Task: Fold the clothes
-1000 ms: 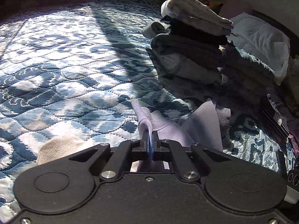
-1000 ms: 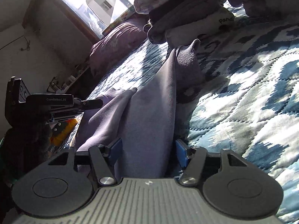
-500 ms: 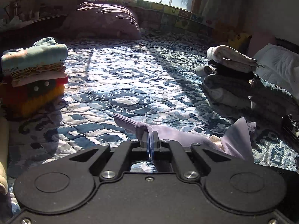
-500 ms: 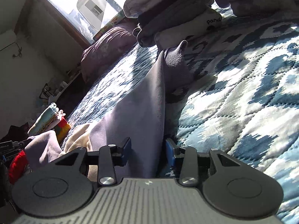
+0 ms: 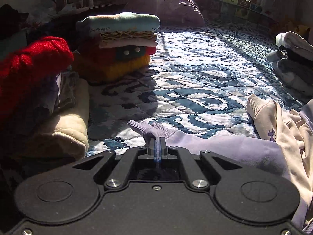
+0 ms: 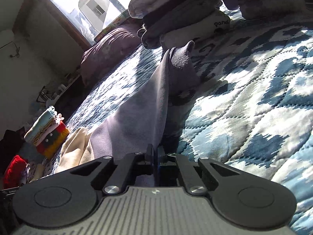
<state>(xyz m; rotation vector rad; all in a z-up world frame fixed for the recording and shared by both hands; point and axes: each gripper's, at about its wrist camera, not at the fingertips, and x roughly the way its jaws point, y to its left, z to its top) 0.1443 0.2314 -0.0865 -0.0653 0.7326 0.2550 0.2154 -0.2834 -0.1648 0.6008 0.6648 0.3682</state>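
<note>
A lavender sweatshirt (image 5: 225, 146) with cream parts (image 5: 273, 117) lies spread low across the blue patterned quilt (image 5: 195, 82). My left gripper (image 5: 157, 146) is shut on its ribbed lavender cuff (image 5: 150, 130) at one end. In the right wrist view the same lavender sweatshirt (image 6: 137, 121) runs away from me to a second ribbed cuff (image 6: 182, 58), and my right gripper (image 6: 155, 152) is shut on the fabric's near edge.
A folded stack of clothes (image 5: 121, 45) stands left of centre, with a red knit (image 5: 33, 58) and cream garment (image 5: 64, 121) closer at left. Another folded pile (image 5: 293, 58) sits at the right; it also shows as the grey pile (image 6: 180, 13). A purple pillow (image 5: 166, 7) lies under the window.
My right gripper has gone from open around the lavender fabric to shut on it. My left gripper, still holding the cuff, has swung left so the left clothes stack is now in view.
</note>
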